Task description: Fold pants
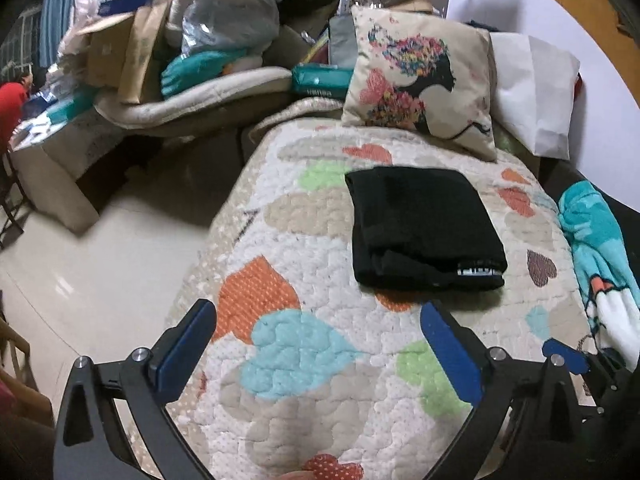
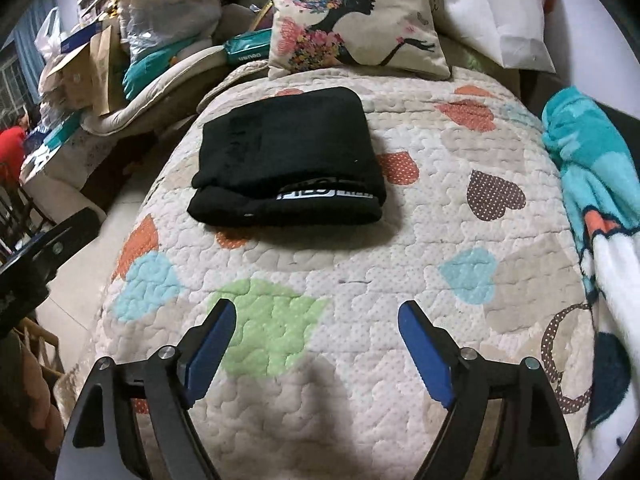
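Observation:
The black pants (image 1: 422,228) lie folded into a compact rectangle on the heart-patterned quilt (image 1: 320,380), with a white-lettered waistband at the near edge. They also show in the right wrist view (image 2: 288,156). My left gripper (image 1: 320,320) is open and empty, held above the quilt short of the pants. My right gripper (image 2: 316,320) is open and empty, also short of the pants, above the quilt (image 2: 360,280). The right gripper's blue finger (image 1: 564,354) shows at the right edge of the left wrist view. Part of the left gripper (image 2: 44,248) shows at the left of the right wrist view.
A printed cushion (image 1: 420,80) and a white pillow (image 1: 532,92) stand behind the pants. A teal and white blanket (image 2: 592,200) lies along the quilt's right side. Piled bags and boxes (image 1: 160,40) sit at the back left. Tiled floor (image 1: 100,260) lies to the left.

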Demonstrator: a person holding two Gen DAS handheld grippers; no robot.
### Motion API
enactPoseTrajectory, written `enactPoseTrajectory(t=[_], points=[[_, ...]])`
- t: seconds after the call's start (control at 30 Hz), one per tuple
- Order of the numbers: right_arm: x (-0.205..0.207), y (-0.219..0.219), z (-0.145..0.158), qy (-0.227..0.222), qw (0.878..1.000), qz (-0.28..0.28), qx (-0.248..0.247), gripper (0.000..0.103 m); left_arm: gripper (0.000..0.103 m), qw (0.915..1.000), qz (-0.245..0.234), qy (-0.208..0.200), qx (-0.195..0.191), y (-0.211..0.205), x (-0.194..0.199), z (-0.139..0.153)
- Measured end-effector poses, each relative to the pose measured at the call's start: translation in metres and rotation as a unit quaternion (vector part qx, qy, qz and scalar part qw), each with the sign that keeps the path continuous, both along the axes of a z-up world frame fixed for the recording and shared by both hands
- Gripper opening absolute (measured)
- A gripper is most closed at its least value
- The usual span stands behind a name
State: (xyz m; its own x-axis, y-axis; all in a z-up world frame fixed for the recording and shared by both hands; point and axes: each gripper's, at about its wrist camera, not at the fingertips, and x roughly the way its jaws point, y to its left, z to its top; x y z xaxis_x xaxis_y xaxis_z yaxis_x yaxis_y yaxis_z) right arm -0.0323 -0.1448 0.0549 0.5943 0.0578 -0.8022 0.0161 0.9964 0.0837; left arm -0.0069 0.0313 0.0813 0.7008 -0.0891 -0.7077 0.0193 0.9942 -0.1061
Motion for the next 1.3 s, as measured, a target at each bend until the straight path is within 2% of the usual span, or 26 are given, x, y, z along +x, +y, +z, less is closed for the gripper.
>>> enactPoseTrajectory(t=[0.43, 1.03, 1.3], points=[[0.006, 0.015, -0.013, 0.001, 0.999, 0.017, -0.033, 0.090, 0.102, 0.9993, -0.025, 0.022, 0.019, -0.013, 0.004, -0.018], [0.013, 0.009, -0.023, 0.007, 0.999, 0.006, -0.033, 0.091, 0.102, 0.9975, -0.040, 0.055, 0.022, -0.021, 0.011, -0.034], [0.017, 0.006, -0.025, 0.008, 0.999, 0.005, -0.031, 0.091, 0.102, 0.9972, -0.041, 0.058, 0.023, -0.023, 0.010, -0.036]])
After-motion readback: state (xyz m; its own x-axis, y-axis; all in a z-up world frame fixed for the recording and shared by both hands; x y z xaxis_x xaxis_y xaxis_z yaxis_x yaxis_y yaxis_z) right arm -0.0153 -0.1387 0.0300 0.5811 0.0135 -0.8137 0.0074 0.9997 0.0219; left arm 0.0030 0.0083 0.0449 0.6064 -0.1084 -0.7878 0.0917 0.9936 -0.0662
